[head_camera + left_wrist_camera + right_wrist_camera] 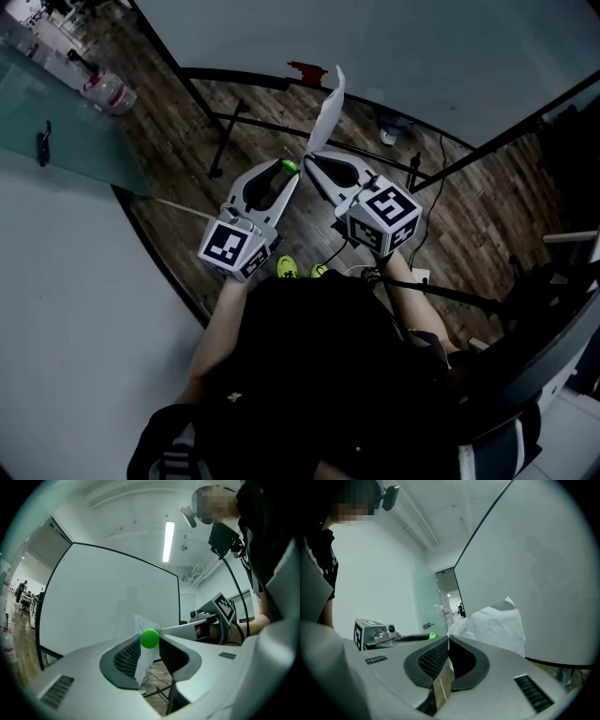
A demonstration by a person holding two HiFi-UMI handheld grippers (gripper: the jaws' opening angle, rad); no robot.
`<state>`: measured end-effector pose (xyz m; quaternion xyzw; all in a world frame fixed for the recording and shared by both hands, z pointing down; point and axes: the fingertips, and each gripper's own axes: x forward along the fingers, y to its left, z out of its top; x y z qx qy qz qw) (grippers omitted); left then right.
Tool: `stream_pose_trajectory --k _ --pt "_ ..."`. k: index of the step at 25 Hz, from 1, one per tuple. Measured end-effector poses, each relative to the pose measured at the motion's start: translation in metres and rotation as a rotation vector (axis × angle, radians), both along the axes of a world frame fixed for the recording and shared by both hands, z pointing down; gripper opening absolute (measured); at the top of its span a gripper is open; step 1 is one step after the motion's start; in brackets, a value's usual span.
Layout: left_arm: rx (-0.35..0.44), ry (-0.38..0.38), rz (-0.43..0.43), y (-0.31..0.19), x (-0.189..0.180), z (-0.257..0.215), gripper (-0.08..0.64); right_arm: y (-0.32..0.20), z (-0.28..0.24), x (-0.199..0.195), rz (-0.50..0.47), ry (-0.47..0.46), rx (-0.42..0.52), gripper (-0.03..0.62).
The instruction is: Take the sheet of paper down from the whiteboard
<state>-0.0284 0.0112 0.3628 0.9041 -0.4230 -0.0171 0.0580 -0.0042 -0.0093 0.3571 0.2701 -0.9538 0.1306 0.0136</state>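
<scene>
The left gripper pinches a green ball between its jaw tips. Just beyond them, seen through the gap, hangs the sheet of paper. The right gripper reaches in from the right to meet it. The whiteboard stands ahead.

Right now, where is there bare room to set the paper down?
Bare floor runs between the glass panel and the stand leg. A second bare patch lies at the far right, past the black bar. It is crowded where cables trail under the board's right end, by the bottle at the glass, and around the shoes.
</scene>
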Motion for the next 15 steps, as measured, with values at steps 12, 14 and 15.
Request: stream_pose_trajectory --k 12,14,15 --pt "0.005 0.01 0.058 -0.011 0.001 0.002 0.132 -0.004 -0.002 -0.008 0.015 0.049 0.034 0.026" --pt "0.001 0.012 0.058 -0.014 0.0 0.004 0.132 -0.007 -0.002 -0.009 0.015 0.057 0.04 0.026" --pt "0.001 0.013 0.058 -0.014 -0.001 0.006 0.133 -0.006 -0.001 -0.01 0.014 0.063 0.045 0.026"
